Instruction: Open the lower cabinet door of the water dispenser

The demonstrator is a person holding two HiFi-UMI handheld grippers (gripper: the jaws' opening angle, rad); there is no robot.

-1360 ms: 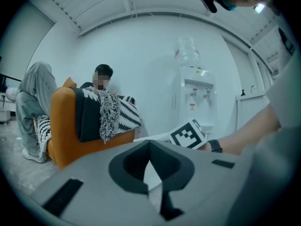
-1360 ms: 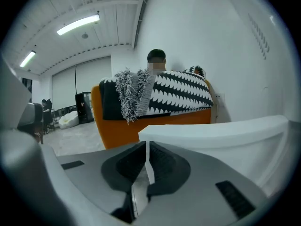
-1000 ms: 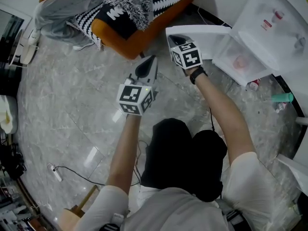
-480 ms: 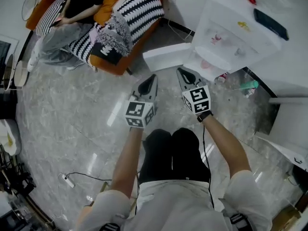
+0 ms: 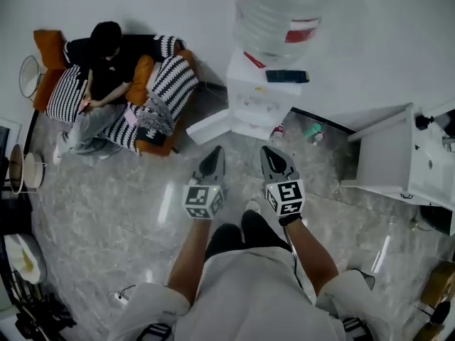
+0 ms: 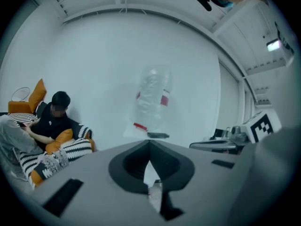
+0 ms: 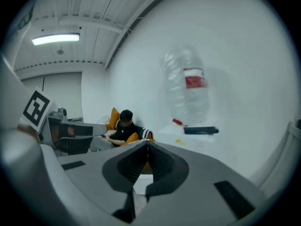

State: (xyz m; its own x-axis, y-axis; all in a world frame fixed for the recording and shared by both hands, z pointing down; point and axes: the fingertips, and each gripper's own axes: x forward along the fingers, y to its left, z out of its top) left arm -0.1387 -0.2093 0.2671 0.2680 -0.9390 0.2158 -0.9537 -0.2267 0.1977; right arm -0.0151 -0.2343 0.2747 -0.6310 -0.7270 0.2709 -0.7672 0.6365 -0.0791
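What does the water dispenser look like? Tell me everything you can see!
The water dispenser is a white box, plastic by its look, standing upright on the shiny stone-patterned floor against the white wall. A big clear water bottle with a red label sits on top. A dark flat gadget and a small red thing lie on its top too. Its lower cabinet door is open, swung out toward the sofa.
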